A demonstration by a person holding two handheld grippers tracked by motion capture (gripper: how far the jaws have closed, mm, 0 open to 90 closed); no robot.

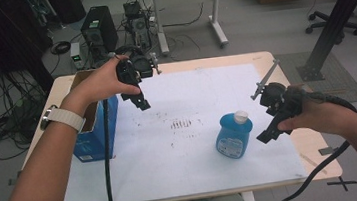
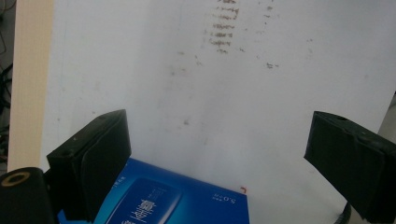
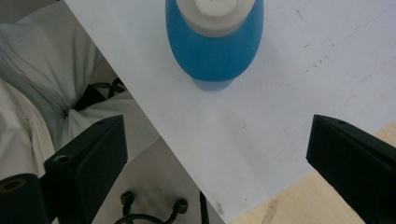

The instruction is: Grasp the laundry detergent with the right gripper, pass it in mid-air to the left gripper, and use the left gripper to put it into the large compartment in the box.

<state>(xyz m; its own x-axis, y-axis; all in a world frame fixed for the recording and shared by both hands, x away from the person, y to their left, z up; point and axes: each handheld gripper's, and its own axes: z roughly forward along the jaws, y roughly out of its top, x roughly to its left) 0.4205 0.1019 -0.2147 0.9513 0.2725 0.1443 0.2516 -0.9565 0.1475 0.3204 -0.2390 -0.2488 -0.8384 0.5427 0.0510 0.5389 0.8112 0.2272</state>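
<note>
The likeliest slip, as I judge it, is tipping the blue bottle (image 1: pixel 234 136): it stands upright on the white tabletop (image 1: pixel 184 170) near the front edge, and a sideways approach by the right hand-held gripper (image 1: pixel 269 134) could clip its body or white cap and knock it over, perhaps off the edge (the person's lap lies just past that edge in the right gripper view). That gripper hovers just beside the bottle, jaws spread wide, holding and touching nothing. The left hand-held gripper (image 1: pixel 141 104) hangs in the air above the open blue box (image 1: pixel 92 139) at the tabletop's left side, jaws equally wide and empty; a careless descent could bump the box's rim.
</note>
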